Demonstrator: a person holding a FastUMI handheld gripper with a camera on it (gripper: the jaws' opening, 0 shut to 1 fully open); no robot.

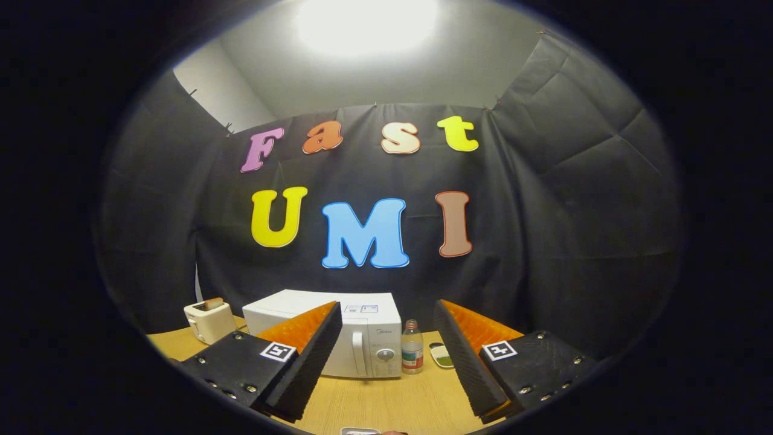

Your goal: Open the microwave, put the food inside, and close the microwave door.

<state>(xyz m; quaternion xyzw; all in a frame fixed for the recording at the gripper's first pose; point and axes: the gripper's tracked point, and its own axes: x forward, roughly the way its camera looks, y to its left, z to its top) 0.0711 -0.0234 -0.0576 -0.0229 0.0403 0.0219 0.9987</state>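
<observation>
One gripper [386, 338] is over the near part of the table [386, 402], and its two fingers are wide apart with nothing between them except open air and the view of the things behind.

Count of things on the table: one microwave [362, 338], one toaster [208, 320], one bottle [412, 347], one small dish [442, 355]. Also a small pale thing [362, 431] at the very near edge of the table, cut off, so I cannot tell what it is.

The microwave is white, its door is closed, and the handle and one round knob are on its front right part. It stands beyond the fingers, a bit to the left of centre; the left finger covers its front left part. The toaster is left of the microwave, near the table's left edge, with approx. one slice of something sticking up from the top (hard to see clearly). The bottle stands upright just beside the microwave's right side, maybe touching, I cannot tell. The dish lies just right of the bottle, with something green on it (possibly the food, too small to be sure).

Open room: the wood surface in front of the microwave is free betw. the fingers and the door. Behind everything hangs the black cloth wall, close to the table's far edge.
</observation>
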